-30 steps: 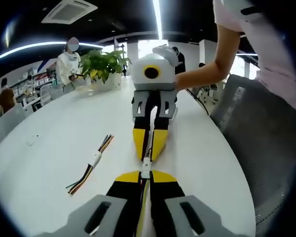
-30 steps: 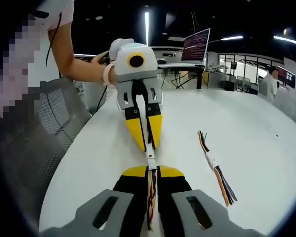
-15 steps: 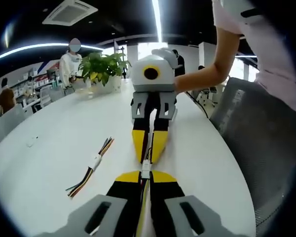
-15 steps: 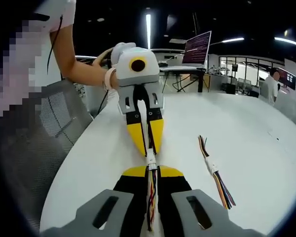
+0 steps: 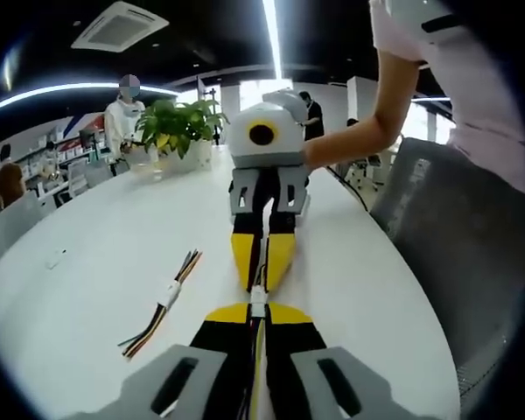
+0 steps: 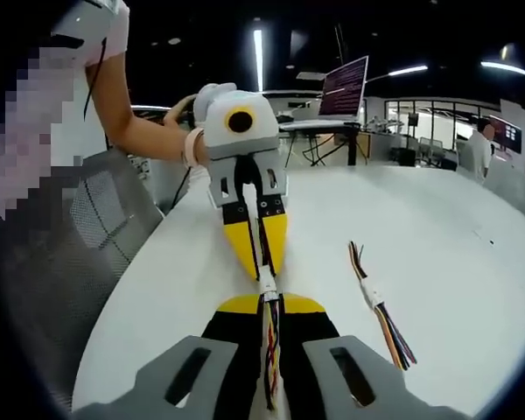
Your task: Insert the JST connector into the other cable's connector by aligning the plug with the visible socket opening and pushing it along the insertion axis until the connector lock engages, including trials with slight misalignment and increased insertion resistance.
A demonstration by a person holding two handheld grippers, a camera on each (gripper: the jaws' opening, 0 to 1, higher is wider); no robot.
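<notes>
In the left gripper view, the left hand-held gripper (image 5: 257,313) rises from 6 o'clock with its yellow-tipped jaws clenched on a cable whose wires run back between them. At the jaw tips sits the white JST connector (image 5: 258,302), just above the white desk (image 5: 96,254). It meets the tips of the right hand-held gripper (image 5: 261,278), which points back toward the camera from 12 o'clock, its jaws pinched on the other cable. The two connectors touch end to end; whether they are fully seated cannot be told. At 9 o'clock a spare cable (image 5: 162,300) with coloured wires and a white connector in its middle lies flat on the desk. Farther off at 11 o'clock stands a potted plant (image 5: 182,125). The person's arm (image 5: 367,131) reaches in from 1 o'clock, and a grey mesh chair (image 5: 446,236) sits at 3 o'clock.

In the right gripper view, the right hand-held gripper (image 6: 269,306) rises from 6 o'clock, grasping its coloured wires, with the joined connectors (image 6: 266,286) at its tips. The left hand-held gripper (image 6: 262,269) faces it from 12 o'clock, and the spare cable (image 6: 376,302) lies at 3 o'clock. A monitor (image 6: 343,87) stands far off at 1 o'clock.
</notes>
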